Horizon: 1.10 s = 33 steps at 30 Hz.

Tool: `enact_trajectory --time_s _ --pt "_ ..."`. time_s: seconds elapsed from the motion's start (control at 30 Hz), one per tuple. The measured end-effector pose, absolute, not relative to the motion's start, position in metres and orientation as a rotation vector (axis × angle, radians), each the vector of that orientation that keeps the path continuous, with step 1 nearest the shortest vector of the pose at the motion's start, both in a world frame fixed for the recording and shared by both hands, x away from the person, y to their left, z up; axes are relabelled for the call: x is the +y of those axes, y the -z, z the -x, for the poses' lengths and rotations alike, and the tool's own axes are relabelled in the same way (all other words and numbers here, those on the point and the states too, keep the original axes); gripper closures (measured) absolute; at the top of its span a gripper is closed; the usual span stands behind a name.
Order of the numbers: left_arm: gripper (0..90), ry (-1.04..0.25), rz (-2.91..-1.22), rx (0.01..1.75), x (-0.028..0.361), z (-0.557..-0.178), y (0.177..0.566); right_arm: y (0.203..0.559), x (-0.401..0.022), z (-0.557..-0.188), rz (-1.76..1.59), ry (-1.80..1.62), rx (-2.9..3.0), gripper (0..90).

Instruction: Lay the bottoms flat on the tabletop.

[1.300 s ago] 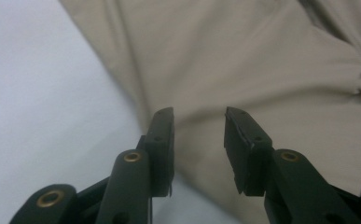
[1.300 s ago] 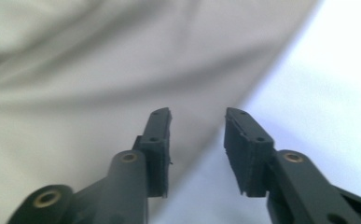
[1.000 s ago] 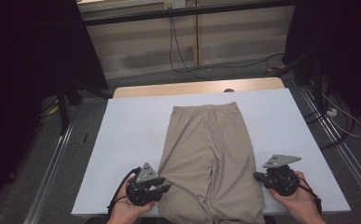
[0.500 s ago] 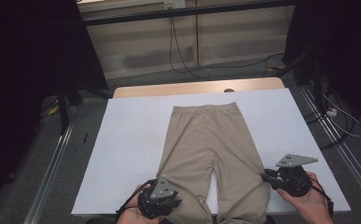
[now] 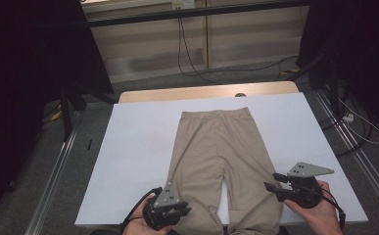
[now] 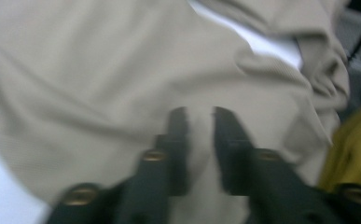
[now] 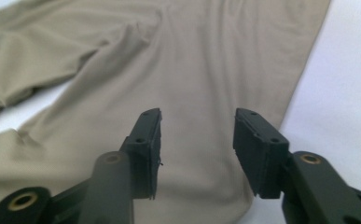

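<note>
Beige trousers (image 5: 216, 147) lie flat on the white table cover (image 5: 138, 147), waistband far, legs toward me and parted at the hems. My left gripper (image 5: 186, 211) is at the near edge over the left leg. In the blurred left gripper view its jaws (image 6: 200, 114) stand a little apart above the cloth (image 6: 99, 70) and have just been opening. My right gripper (image 5: 271, 181) points at the right leg's outer edge. Its jaws (image 7: 197, 116) have just been opening and stand wide, with the cloth (image 7: 206, 56) below them and nothing pinched.
Bare wood (image 5: 206, 92) shows at the table's far edge. Metal rails (image 5: 55, 166) run along both sides of the table, and cables (image 5: 358, 127) lie on the floor at the right. Something yellow (image 6: 355, 140) sits past the hem in the left gripper view.
The two trouser legs have spread apart, with white cover now showing between them. The left gripper has slid toward the near edge. The right gripper's jaws have opened off the cloth.
</note>
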<state>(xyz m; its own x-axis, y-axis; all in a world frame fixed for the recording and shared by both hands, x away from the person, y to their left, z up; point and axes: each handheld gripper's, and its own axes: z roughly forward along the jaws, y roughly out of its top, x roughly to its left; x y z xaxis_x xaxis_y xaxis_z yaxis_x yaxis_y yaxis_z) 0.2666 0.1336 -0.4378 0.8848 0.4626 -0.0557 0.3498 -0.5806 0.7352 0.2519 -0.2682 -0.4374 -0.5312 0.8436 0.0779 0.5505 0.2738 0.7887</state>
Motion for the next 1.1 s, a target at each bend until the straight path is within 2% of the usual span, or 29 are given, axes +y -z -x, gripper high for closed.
enact_trajectory --time_s 0.07,0.17,0.23,0.3,0.47,0.6,0.7,0.87,1.1 --pt "59.1 -0.213 -2.198 0.638 0.139 -0.274 0.436 0.436 -0.269 -0.252 -1.266 -1.161 2.167 44.1" --pt "38.1 -0.301 -2.151 0.729 0.148 -0.288 0.436 0.434 -0.269 -0.252 -1.263 -1.191 2.141 35.0" --pt "32.8 -0.355 -2.124 0.762 0.155 -0.296 0.435 0.433 -0.270 -0.253 -1.269 -1.203 2.125 31.4" --pt "20.9 -0.395 -2.099 0.797 0.161 -0.301 0.435 0.431 -0.271 -0.253 -1.269 -1.218 2.101 24.3" --pt "8.3 -0.453 -2.020 0.841 0.177 -0.309 0.434 0.429 -0.275 -0.254 -1.287 -1.263 2.042 15.2" --pt "6.3 -0.491 -1.957 0.881 0.190 -0.314 0.433 0.428 -0.276 -0.257 -1.271 -1.276 2.032 4.5" --pt "6.3 -0.461 -1.901 0.899 0.203 -0.319 0.433 0.429 -0.277 -0.261 -1.260 -1.287 2.017 6.5" --pt "6.0 -0.521 -1.872 0.918 0.217 -0.321 0.431 0.431 -0.281 -0.266 -1.292 -1.267 1.957 6.2" --pt "6.0 -0.499 -1.823 0.952 0.230 -0.314 0.430 0.430 -0.289 -0.262 -1.284 -1.277 1.897 5.7"
